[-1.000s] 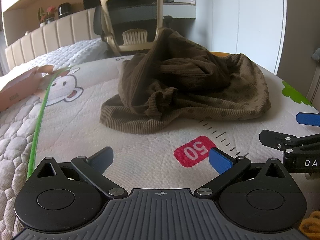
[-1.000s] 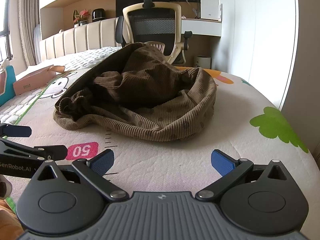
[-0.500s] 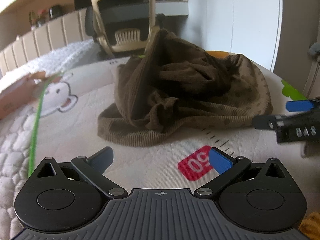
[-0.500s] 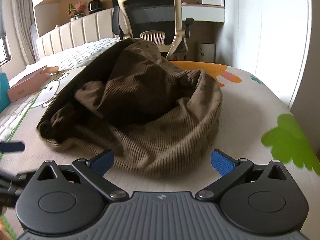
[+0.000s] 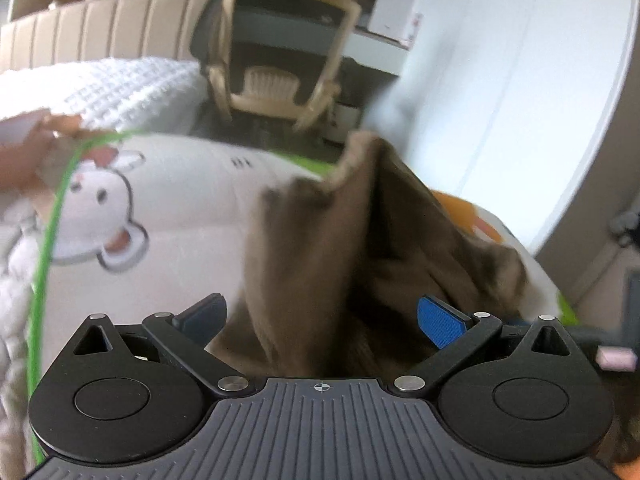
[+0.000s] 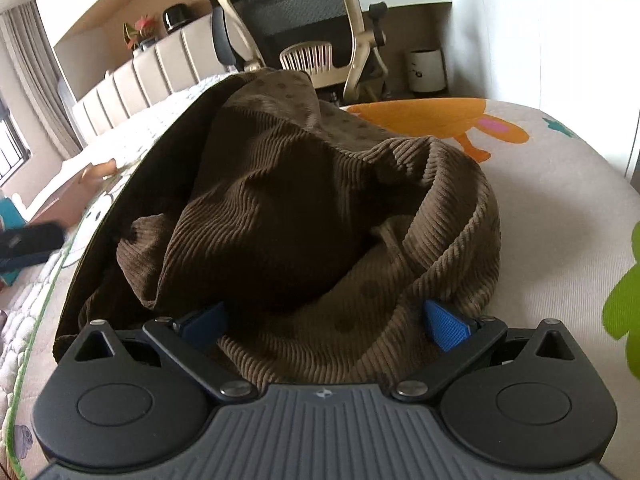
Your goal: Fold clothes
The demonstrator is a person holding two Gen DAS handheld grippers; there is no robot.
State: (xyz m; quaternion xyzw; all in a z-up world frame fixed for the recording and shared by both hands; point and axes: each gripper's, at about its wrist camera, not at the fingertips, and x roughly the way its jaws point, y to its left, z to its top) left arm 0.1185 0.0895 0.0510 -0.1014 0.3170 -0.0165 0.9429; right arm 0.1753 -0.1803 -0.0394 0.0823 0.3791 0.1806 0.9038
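Brown corduroy, dotted on its paler side, lay heaped in a crumpled mound on the printed mat (image 6: 552, 200) that covered the bed, and both grippers were pushed right up against this garment (image 6: 304, 200). The right gripper (image 6: 322, 320) stood spread, its blue pads either side of the near hem with cloth between them but not pinched; the left gripper (image 5: 320, 318) was likewise unclenched, straddling a raised fold. To my eye the step was taking first hold so the heap could be lifted and shaken flat. Doing it well would mean closing each gripper on a single layer at an edge, hem or corner, not on a bunched wad, and choosing two points well apart so the cloth would spread between them. The right view was sharp: it showed the ribbing, the dots, the dark hollow of the heap and an orange animal print beyond it. The left view was blurred, yet it alone showed a peak of cloth standing tall, the white bear print and a green line on the mat. An office chair (image 6: 304, 20) stood behind in both.
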